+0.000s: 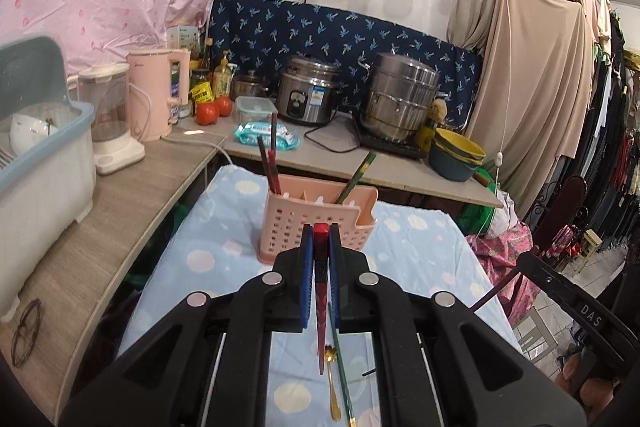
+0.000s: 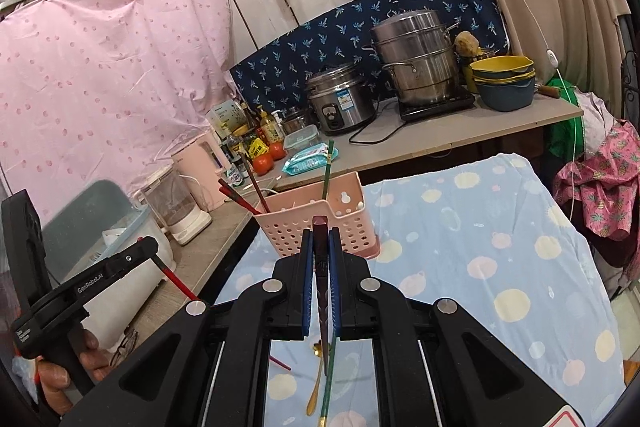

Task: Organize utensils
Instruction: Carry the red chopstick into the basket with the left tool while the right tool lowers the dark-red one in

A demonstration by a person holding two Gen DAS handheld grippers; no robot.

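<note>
Both chopsticks clamped, short of pink holder [image 1: 318,223].
Left gripper [image 1: 320,243] clamped on red chopstick [image 1: 320,311]; right gripper [image 2: 321,247] on dark chopstick [image 2: 322,287]. Risk: thin sticks pivoting between pads, missing compartments, striking rim.

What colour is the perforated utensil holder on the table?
The utensil holder is pale pink, clearest in the left wrist view.

Left claw [image 1: 320,233] clamps red chopstick [image 1: 320,307] (pink caddy [image 1: 316,223] ahead).
</note>
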